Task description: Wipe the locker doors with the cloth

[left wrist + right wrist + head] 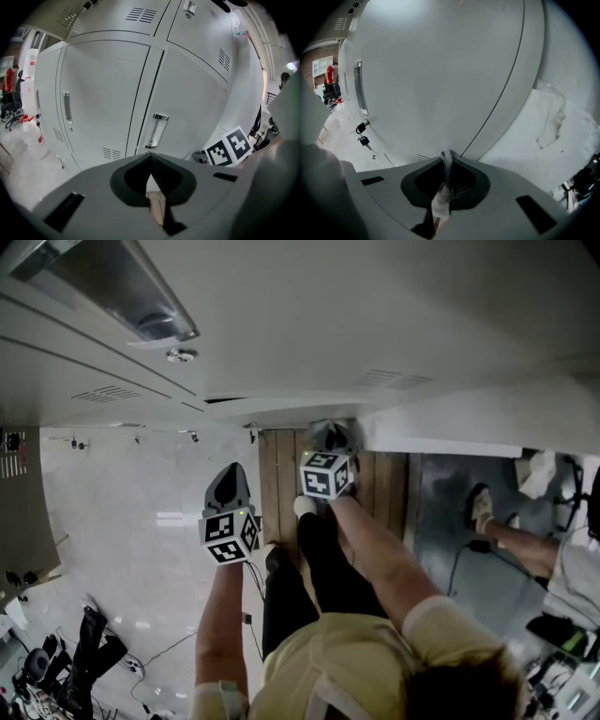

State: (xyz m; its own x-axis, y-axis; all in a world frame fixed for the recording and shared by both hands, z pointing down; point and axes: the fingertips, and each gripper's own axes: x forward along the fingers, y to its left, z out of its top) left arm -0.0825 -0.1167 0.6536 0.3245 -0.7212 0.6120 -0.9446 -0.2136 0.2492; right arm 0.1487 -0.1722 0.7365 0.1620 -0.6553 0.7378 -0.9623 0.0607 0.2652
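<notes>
Head view looks steeply down along the pale grey metal locker doors to a strip of brown wooden flooring at their foot, with a glossy pale tiled floor to the left. The left gripper is held out clear of the lockers, over the edge of the tiled floor. The right gripper reaches further forward, right up beside the locker face. A second person's leg and light shoe show at the right edge. In the left gripper view the left gripper has its jaws pressed together at the tips with nothing between them. It faces two lower locker doors, one of which carries a shiny recessed metal handle. The black-and-white marker cube of the other tool shows at lower right. In the right gripper view the right gripper is clamped on a narrow strip of whitish mesh-textured cloth. The strip's end stands up just past the jaw tips, very near the smooth grey door and beside the dark seam at its edge. Whether the cloth touches the door cannot be told. Two small black-headed keys hang from a lock further left, below a long recessed handle.
</notes>
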